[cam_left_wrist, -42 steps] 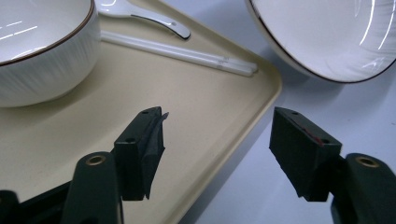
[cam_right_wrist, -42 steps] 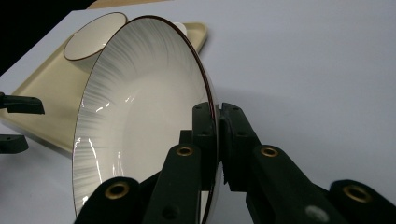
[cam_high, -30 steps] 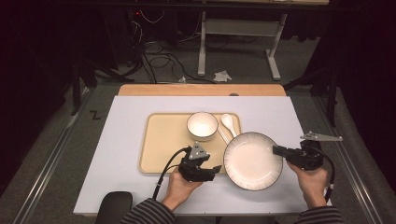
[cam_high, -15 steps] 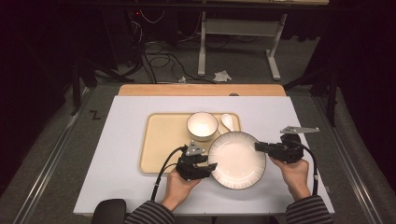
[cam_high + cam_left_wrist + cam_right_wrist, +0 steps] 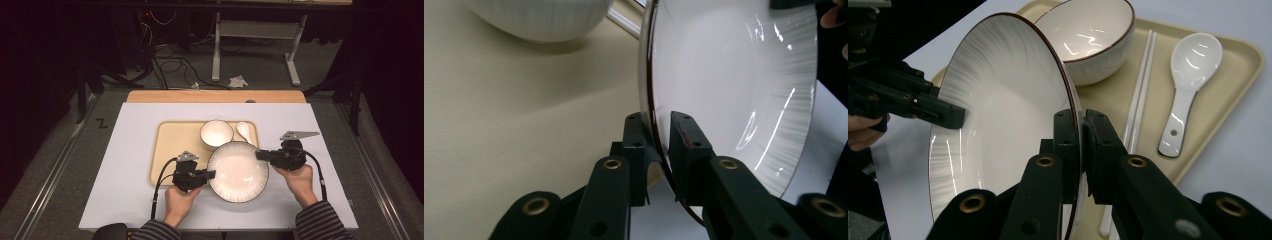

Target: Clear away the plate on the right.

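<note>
We hold the round white ceramic plate with a dark rim (image 5: 238, 171) between our two grippers: the left gripper (image 5: 209, 174) has just been closing its jaws, which now sit on the plate's left rim, and the right gripper (image 5: 261, 155) is clamped on the opposite rim. The plate lies partly over the near right corner of the beige plastic tray (image 5: 172, 145). We judge the grasp is done and the placing remains; farther back on the tray stand the white ribbed bowl (image 5: 217, 134), white chopsticks (image 5: 1140, 95) and white ceramic spoon (image 5: 244, 131).

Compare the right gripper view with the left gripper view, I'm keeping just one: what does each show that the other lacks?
Right gripper view: spoon and chopsticks on the tray. Left gripper view: the left claw up close, its jaws having just been closing on the plate rim between them. Both: plate, bowl, tray.
</note>
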Demonstrator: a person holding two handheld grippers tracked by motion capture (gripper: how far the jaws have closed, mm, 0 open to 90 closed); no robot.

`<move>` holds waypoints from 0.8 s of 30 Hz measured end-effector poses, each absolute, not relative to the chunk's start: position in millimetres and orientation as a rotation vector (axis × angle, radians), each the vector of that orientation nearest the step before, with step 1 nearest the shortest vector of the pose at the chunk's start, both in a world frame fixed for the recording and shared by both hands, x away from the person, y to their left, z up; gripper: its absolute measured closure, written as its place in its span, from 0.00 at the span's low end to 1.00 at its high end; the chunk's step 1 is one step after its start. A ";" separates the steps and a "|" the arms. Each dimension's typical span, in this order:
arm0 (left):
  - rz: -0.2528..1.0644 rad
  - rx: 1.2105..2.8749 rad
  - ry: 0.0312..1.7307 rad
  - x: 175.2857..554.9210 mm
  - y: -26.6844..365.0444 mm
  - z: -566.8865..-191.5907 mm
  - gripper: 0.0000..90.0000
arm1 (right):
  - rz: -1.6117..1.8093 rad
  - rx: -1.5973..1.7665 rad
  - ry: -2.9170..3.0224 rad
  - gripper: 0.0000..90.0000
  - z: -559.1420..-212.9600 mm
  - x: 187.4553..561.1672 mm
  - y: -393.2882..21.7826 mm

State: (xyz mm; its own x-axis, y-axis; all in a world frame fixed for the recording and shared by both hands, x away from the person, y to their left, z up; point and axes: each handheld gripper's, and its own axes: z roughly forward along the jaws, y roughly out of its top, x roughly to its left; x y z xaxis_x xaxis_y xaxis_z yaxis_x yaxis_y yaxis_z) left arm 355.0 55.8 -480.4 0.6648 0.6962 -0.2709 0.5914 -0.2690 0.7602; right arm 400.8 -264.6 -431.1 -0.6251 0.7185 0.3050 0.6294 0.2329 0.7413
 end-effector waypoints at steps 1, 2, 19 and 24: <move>0.138 1.967 1.008 355.1 58.0 -480.6 0.89 | 1.361 1.300 2.398 0.96 -430.9 402.3 -261.1; 0.139 1.957 1.021 354.8 59.4 -480.9 0.89 | 1.367 1.286 2.409 0.96 -431.0 403.9 -257.7; 0.098 1.812 1.191 350.3 112.9 -471.4 0.94 | 1.379 1.109 2.502 0.94 -431.7 412.6 -211.2; 0.142 1.760 1.204 346.4 127.7 -466.1 0.94 | 1.377 1.072 2.525 0.80 -429.4 410.5 -199.1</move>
